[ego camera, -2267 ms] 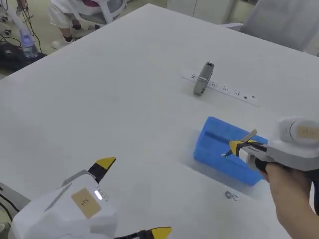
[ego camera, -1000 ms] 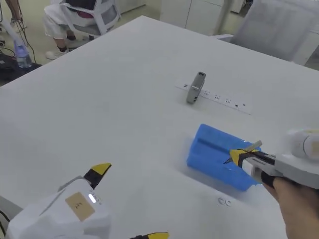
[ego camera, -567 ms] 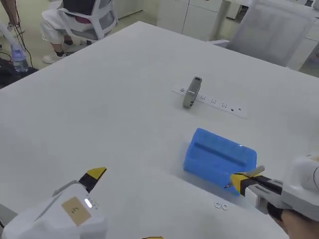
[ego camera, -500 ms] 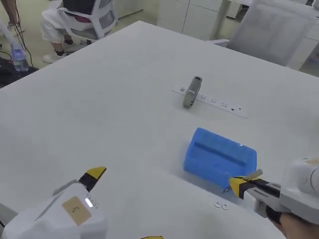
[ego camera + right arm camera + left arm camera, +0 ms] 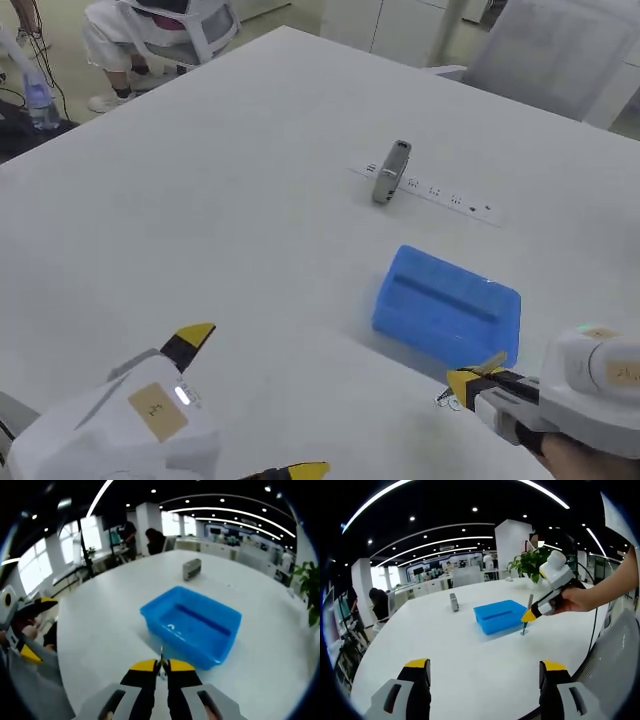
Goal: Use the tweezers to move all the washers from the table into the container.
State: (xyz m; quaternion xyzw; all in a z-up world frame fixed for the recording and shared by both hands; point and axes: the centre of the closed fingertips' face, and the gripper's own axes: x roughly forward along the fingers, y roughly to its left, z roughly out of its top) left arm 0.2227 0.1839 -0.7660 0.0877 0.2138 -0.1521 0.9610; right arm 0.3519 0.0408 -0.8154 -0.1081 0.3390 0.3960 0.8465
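Head view: left gripper (image 5: pixel 248 405) was held with its yellow-tipped jaws spread wide and nothing between them. Right gripper (image 5: pixel 468 378) was clamped on thin metal tweezers (image 5: pixel 450 392), whose points reached down to the white table (image 5: pixel 220 180). Small metal washers (image 5: pixel 447 403) lay on the table at the tweezer points, directly ahead of the right gripper. A blue rectangular plastic container (image 5: pixel 450 310) stood just beyond that gripper, and a grey upright block (image 5: pixel 391 172) stood well beyond the container.

Left gripper view: left gripper (image 5: pixel 485 667) had its jaws far apart, gripping nothing. Ahead and to the right, the right gripper (image 5: pixel 530 615) held the tweezers (image 5: pixel 524 625) tip-down on the table (image 5: pixel 470 660), just beside the container (image 5: pixel 500 616).

Right gripper view: right gripper (image 5: pixel 161 666) had its jaws closed together on the tweezers (image 5: pixel 161 654), which projected toward the near wall of the container (image 5: pixel 210 645). A small pale ring (image 5: pixel 171 626) lay on the container floor; whether it was a washer could not be told.
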